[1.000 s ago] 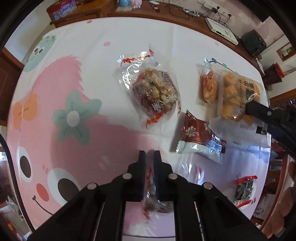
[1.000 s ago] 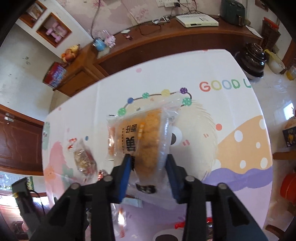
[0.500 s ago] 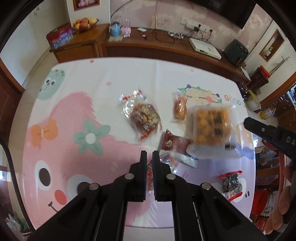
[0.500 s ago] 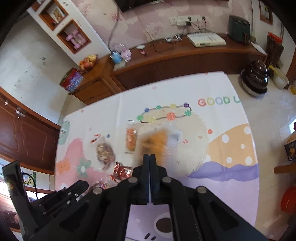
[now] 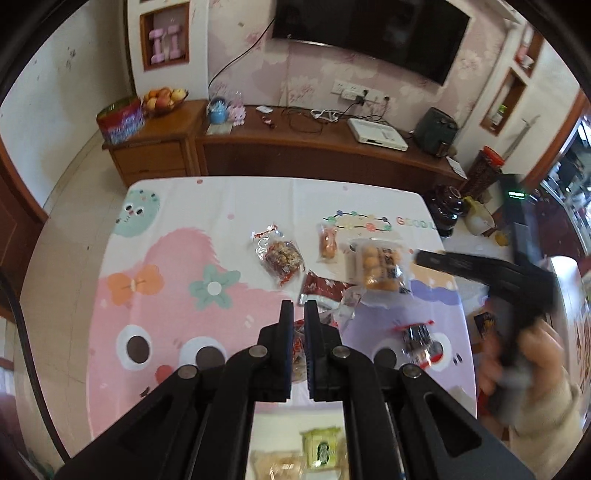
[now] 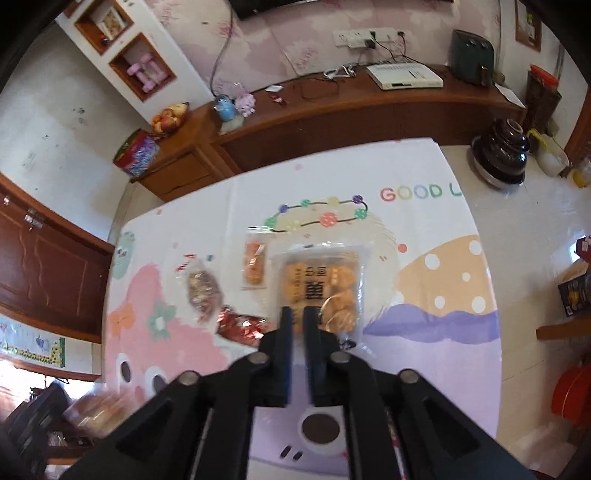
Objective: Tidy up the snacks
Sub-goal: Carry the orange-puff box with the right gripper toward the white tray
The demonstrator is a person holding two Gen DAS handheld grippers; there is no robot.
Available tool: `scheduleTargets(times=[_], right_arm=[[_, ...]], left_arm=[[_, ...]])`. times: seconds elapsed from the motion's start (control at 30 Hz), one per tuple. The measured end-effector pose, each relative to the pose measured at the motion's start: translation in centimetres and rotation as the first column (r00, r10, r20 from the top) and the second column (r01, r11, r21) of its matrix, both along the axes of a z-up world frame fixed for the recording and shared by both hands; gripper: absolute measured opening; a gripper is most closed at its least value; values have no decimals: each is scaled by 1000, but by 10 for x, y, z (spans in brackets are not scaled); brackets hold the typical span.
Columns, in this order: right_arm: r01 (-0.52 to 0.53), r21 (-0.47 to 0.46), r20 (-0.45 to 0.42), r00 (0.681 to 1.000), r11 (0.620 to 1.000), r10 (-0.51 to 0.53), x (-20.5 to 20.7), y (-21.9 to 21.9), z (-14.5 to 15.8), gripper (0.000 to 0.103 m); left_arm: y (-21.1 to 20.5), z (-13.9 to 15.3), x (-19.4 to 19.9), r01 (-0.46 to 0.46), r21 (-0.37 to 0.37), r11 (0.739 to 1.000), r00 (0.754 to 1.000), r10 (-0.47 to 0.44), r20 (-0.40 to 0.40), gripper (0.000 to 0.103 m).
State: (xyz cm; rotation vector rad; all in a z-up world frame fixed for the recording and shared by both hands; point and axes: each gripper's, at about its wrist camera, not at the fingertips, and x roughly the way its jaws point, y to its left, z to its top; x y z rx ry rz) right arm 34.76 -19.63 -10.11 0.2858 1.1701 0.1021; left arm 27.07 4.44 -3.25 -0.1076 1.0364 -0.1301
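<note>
The table (image 6: 424, 221) wears a cartoon cloth printed with "GOOD L" in coloured letters at the upper right of the right wrist view, beside a string of coloured dots, pink and lilac creatures and a green flower. At mid-frame lies a clear pack of golden fried puffs (image 6: 325, 288) with bold dark characters on its label, too small to read; the right gripper (image 6: 297, 314) hangs over its near edge with its fingers drawn nearly together and nothing visibly between them. Just left of the pack lies a small orange snack packet (image 6: 254, 264), then a clear bag of brown nut clusters (image 6: 202, 290), then a red foil wrapper (image 6: 240, 326). In the left wrist view the left gripper (image 5: 298, 306) pinches a clear snack bag with red print (image 5: 297, 350) between closed fingers, above the table's near edge. A dark snack packet with red ends (image 5: 417, 338) lies at lower right, and a green-labelled packet (image 5: 320, 448) shows below the table edge. Behind stand a wooden sideboard (image 5: 295, 147) with a fruit bowl (image 5: 164, 99) and a white set-top box (image 5: 376, 133), under a wall television (image 5: 369, 33).
</note>
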Motion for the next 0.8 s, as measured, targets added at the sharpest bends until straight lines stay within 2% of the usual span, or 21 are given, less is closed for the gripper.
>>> scheduleTargets(times=[0.03,0.07,0.13,0.27,0.47,0.53,0.7,0.77,0.8], right_arm=[[8,10,-7,1000,1000,-8,4,-2,-8,33],[11,13,-14,1000,1000,-11,6,-1,-13,60],[19,21,-15,1000,1000,-19,11,-1,-24,83],[37,-5,2,999,999,-37,18,2,-40,95],[-6,-104,-48,999,995,1,35,25,-66,98],[-20,-137,-88,996,990,8,41,32,-77,99],[-8,-142,-157,988,990,-14,48,34,-96,98],[15,-148,-128,991,989,-34,46,30,-90,78],[20,-133,-119,992,991,-36,44,28,-86,77]], left_arm=[[2,4,-8,10,-1,1000,1000,-10,5,3],[4,8,-15,19,-1,1000,1000,-19,6,3],[6,11,-31,41,3,999,999,-41,2,3],[5,4,-56,95,3,995,995,-95,-30,4],[-2,-17,-88,156,-28,987,985,-158,-77,4],[-5,-24,-95,170,-41,985,981,-173,-88,4],[-9,-39,-105,179,-65,982,976,-186,-112,4],[-9,-42,-106,177,-64,982,977,-183,-113,4],[-8,-43,-106,174,-63,983,977,-180,-112,4]])
